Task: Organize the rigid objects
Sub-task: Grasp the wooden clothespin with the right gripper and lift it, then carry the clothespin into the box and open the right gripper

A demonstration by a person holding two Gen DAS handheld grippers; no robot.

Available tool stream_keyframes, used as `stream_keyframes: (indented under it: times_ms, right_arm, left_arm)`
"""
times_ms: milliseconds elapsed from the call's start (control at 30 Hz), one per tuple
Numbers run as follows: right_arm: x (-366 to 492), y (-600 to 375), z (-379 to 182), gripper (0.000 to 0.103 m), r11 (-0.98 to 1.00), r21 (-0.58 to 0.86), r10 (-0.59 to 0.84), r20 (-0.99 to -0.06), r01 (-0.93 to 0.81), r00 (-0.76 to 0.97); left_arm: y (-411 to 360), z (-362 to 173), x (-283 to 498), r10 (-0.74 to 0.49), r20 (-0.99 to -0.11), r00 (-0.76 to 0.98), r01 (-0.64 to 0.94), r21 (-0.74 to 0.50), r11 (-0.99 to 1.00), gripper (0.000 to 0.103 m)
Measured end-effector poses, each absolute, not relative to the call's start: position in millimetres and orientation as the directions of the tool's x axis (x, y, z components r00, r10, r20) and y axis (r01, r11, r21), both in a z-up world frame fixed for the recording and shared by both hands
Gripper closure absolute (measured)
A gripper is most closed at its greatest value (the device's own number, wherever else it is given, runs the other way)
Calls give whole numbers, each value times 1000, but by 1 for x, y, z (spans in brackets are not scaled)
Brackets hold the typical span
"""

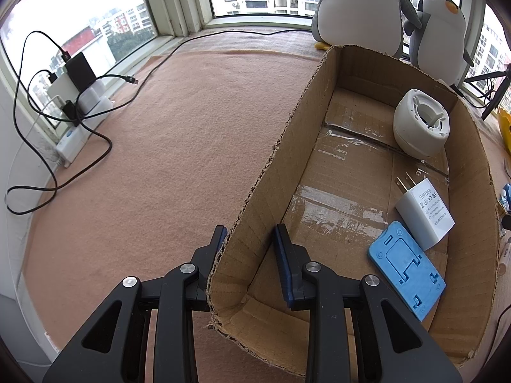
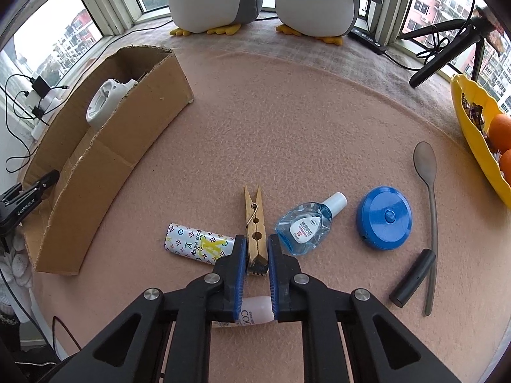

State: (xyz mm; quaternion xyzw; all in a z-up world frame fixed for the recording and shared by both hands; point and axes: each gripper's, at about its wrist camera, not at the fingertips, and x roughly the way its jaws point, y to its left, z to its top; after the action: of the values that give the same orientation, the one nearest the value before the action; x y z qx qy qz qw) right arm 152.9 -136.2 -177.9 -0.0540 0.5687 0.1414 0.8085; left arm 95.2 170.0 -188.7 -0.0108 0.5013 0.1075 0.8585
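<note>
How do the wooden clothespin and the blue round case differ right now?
The clothespin is bare wood, long and narrow; the blue round case is a plastic disc with a centre button. The clothespin sits between the right tongs, which are shut on its rear end; the case lies free, untouched. The clothespin is left of the eye-drop bottle, the case right of it. Both rest on the pink mat, outside the cardboard box.

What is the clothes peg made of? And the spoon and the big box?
The clothes peg looks like bare wood: yellowish grain, with a wire spring. The spoon looks like dull grey metal, smooth and thin. The box is brown cardboard: its torn edges show ripples.
</note>
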Motion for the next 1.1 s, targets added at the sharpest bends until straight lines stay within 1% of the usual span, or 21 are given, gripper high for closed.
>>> stream_keyframes:
  times_ms: [433,600,733,933,1100]
  right_arm:
    - [145,-129,-163,92,958,31,144,-913,-286,382]
    - [142,-126,-151,92,956,34,156,-900,-291,408]
    - [140,-119,-141,92,953,7,145,-888,-302,436]
    - [134,-99,-118,92,939,43,209,-860,-341,465]
    - [129,-65,-97,92,912,90,291,-829,-401,477]
  left_arm:
    - [170,-189,95,174,-863,474,-195,90,977,76]
    - [170,-189,95,174,-863,474,-196,90,977,76]
    - [170,-189,95,172,-863,475,-196,88,977,76]
    - [169,-189,96,172,-863,475,-196,87,977,76]
    - [169,-190,96,170,-863,475,-197,85,977,76]
